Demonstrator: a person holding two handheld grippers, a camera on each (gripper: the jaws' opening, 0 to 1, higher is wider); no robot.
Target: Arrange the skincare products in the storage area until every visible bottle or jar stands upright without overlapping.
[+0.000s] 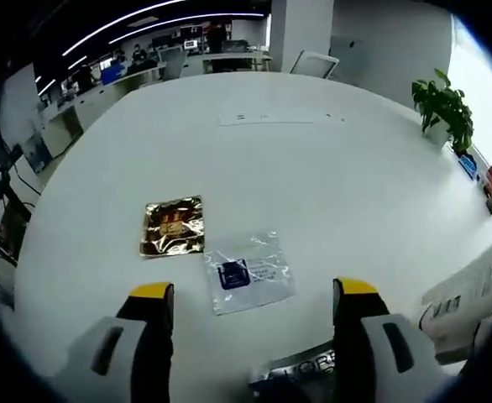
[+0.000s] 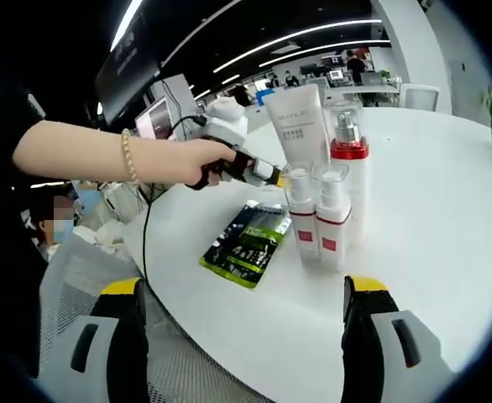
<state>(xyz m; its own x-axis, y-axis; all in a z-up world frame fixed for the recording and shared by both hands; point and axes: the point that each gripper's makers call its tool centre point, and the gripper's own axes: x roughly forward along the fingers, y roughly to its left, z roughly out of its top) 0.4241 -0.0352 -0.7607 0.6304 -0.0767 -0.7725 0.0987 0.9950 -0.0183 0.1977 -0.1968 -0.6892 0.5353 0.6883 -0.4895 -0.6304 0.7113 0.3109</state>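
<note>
1. While both claws are hanging spread apart and gripping nothing, the left claw (image 1: 254,298) is hovering over the white tabletop (image 1: 330,176), and the right claw (image 2: 244,294) is hovering at its edge.
2. Just beyond the left claw, one clear sachet (image 1: 248,272) and one gold sachet (image 1: 173,225) are lying flat, close together.
3. Ahead of the right claw, one green-black packet (image 2: 248,243) is lying beside four upright skincare products: two small red-labelled bottles (image 2: 317,220), one red-collared pump bottle (image 2: 348,155) and one white tube (image 2: 299,126), its print unreadable.
4. Farther left, a person's hand (image 2: 197,161), wearing a bead bracelet, is reaching across on an outstretched arm.
</note>
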